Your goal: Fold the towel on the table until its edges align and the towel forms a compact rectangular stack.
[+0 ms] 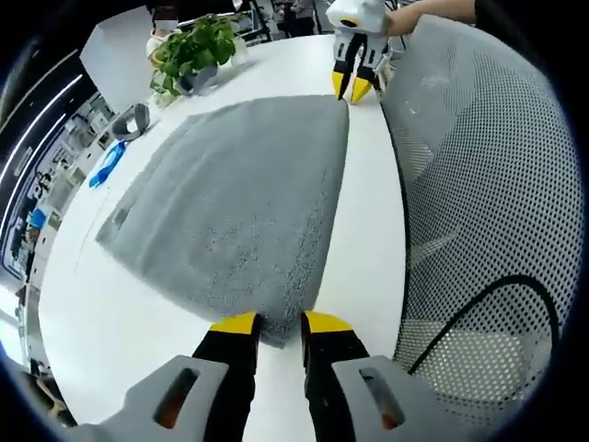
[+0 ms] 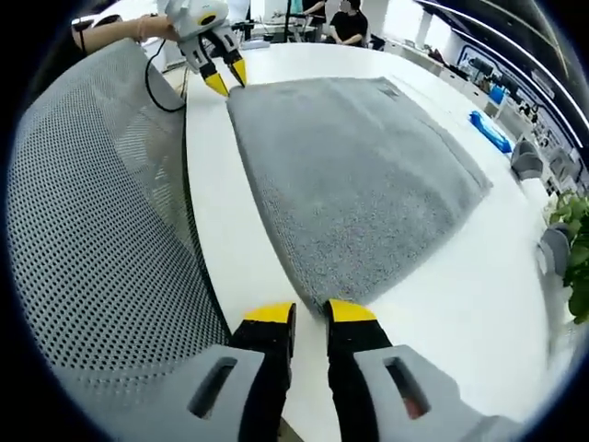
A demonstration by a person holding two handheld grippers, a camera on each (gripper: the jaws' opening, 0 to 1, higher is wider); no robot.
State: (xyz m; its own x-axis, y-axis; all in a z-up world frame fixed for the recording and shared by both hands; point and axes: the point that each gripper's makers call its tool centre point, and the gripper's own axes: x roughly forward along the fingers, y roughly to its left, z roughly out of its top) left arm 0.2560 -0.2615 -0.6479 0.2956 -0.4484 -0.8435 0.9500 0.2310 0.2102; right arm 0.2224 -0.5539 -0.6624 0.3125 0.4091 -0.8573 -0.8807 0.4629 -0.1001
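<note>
With jaws narrowly parted, left hand-held gripper (image 1: pixel 280 324) and right hand-held gripper (image 2: pixel 309 313) each straddle a near corner of the grey towel (image 1: pixel 244 198), flat on the white table (image 1: pixel 120 322). Soft, limp, light; pinch corners.

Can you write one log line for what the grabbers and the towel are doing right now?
towel: flat, unfolded | left gripper: at near corner, narrow gap | right gripper: at opposite corner, narrow gap | table: white
</note>
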